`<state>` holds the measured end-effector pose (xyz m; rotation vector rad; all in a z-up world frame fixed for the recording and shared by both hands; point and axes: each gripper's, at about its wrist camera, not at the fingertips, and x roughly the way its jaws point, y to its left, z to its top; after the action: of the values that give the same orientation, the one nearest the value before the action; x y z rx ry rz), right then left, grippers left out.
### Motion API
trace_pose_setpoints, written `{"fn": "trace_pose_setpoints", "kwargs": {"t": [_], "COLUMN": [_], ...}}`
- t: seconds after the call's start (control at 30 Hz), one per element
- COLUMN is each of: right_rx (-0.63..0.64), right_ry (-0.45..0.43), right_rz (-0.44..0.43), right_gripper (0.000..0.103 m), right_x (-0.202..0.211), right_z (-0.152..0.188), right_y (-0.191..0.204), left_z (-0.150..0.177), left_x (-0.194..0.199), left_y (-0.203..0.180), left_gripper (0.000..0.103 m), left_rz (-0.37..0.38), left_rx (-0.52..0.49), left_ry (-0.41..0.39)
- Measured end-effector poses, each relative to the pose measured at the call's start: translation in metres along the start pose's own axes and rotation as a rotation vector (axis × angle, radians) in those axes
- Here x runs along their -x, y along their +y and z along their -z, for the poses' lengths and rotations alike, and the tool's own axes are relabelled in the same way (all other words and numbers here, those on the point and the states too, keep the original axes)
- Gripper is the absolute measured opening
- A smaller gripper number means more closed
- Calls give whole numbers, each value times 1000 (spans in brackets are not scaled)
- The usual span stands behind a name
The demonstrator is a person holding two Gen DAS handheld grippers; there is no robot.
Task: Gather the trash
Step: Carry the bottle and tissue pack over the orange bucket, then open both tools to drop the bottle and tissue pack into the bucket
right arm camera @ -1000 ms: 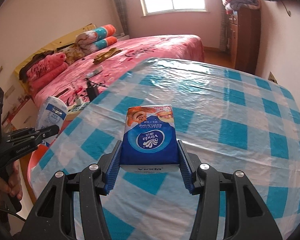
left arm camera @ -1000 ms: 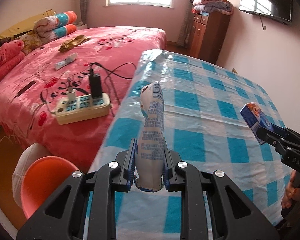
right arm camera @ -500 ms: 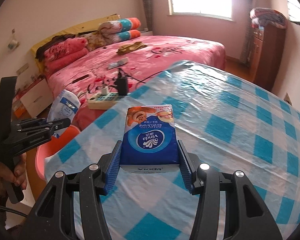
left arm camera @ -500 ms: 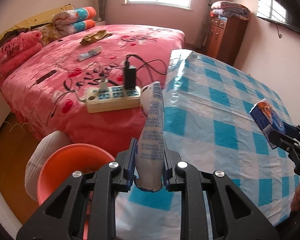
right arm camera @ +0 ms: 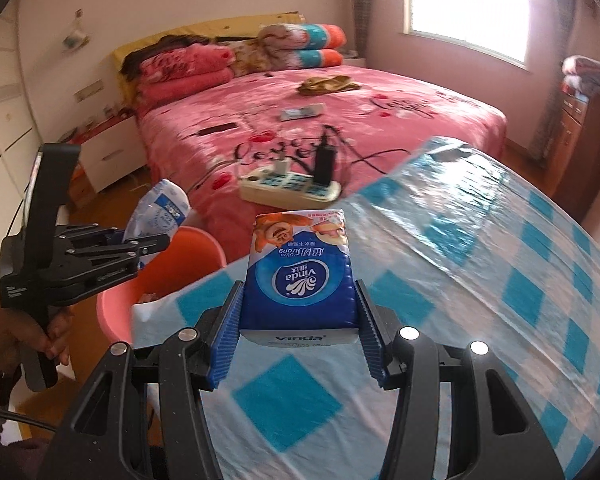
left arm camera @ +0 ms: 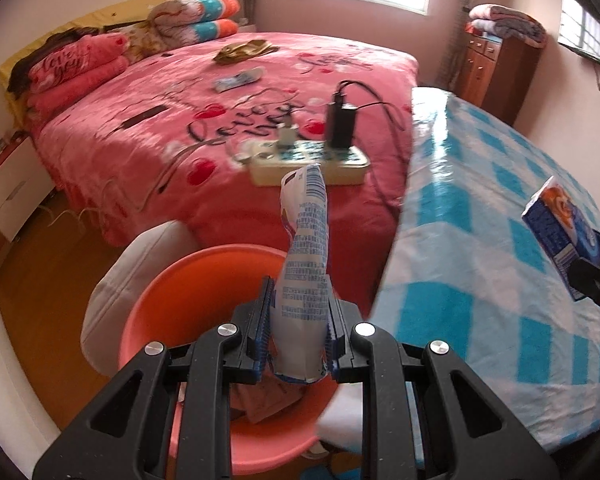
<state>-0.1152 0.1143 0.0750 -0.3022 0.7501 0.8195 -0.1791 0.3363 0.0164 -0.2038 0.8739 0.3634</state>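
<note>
Over orange bin [left arm camera: 172, 300]: left gripper [left arm camera: 298, 332] clamps printed pouch [left arm camera: 306, 264]; right gripper [right arm camera: 296, 340] grips tissue pack [right arm camera: 300, 276] ("Vinda").

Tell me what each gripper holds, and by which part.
Left gripper: white printed wrapper, by its lower end. Right gripper: blue tissue pack, by its sides near the bottom.

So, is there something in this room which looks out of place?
Yes. A power strip with chargers plugged in lies on the pink bedspread at the bed's edge, its cables trailing over the fabric. A remote also lies loose there.
</note>
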Motion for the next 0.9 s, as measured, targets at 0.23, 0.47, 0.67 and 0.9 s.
{"fn": "trace_pose_setpoints", "kwargs": {"t": [0.23, 0.47, 0.67, 0.9], "right_rx": [82, 154, 204, 265], "right_ry": [27, 52, 77, 101], "right_rz": [-57, -111, -153, -194], "right_gripper": [54, 54, 54, 54], "right_x": [-22, -41, -57, -76], "right_z": [-10, -17, -19, -23], "right_y": [37, 68, 90, 116], "left_z": [12, 25, 34, 44], "left_x": [-6, -15, -25, -36], "left_y": [28, 49, 65, 78], "left_gripper": [24, 24, 24, 24], "left_rz": [-56, -87, -111, -128], "left_rx": [36, 69, 97, 123], "left_ry": [24, 58, 89, 122]}}
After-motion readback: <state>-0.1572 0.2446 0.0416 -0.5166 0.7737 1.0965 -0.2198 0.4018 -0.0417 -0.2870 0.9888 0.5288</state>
